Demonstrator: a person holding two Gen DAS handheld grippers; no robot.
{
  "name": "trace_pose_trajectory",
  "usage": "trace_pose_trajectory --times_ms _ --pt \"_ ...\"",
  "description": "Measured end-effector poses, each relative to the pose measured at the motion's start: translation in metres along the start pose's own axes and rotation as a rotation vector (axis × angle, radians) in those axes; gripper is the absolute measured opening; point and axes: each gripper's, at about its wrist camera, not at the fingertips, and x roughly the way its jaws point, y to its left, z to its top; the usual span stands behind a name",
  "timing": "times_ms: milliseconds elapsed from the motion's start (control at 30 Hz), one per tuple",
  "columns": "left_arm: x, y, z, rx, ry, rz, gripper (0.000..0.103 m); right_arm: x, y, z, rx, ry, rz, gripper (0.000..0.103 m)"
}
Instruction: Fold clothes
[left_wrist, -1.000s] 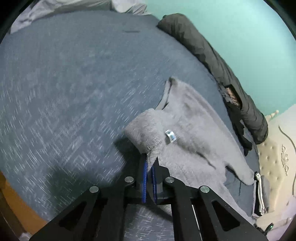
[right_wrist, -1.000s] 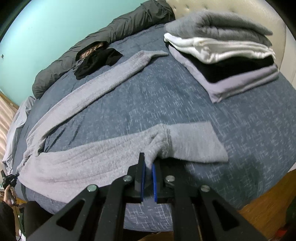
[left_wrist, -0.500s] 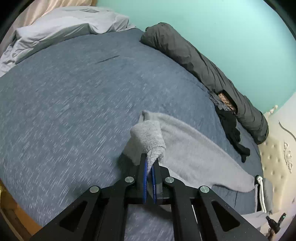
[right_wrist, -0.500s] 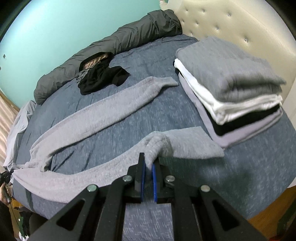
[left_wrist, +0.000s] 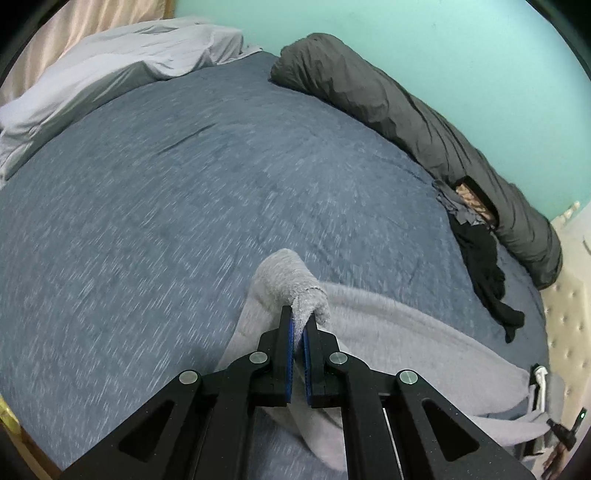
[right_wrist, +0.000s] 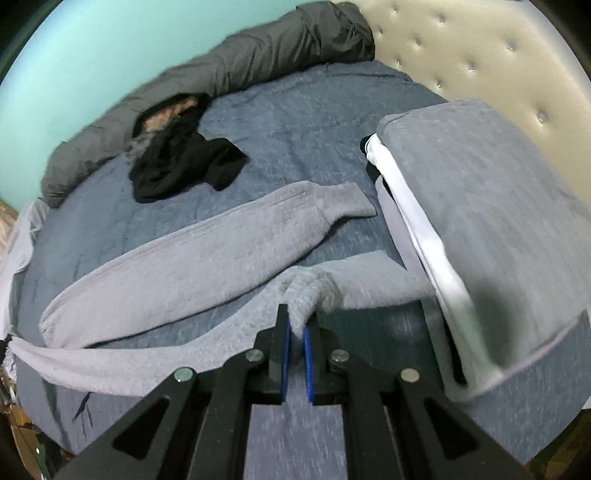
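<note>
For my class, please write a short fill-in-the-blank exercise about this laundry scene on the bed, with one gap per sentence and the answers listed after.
1. Both grippers, left and right, are shut on the same ______ garment.
2. The wall behind the bed is painted ______.
3. The loose dark clothing near the rolled grey duvet is ______ in colour.
4. The top item of the folded stack is ______.

Answers: grey; turquoise; black; grey
</note>
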Motion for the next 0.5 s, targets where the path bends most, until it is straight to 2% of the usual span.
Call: trace_pose_trajectory --times_ms 267,500 --pt "0.073 -0.023 0.039 0.038 0.04 0.047 0.004 0.074 0.014 0.07 0.027 0.096 -0.086 0.006" --pt "0.138 -0.02 0.047 0.044 0.085 0.1 0.004 0.138 0.034 0.128 0.033 0.135 -0.145 0.007"
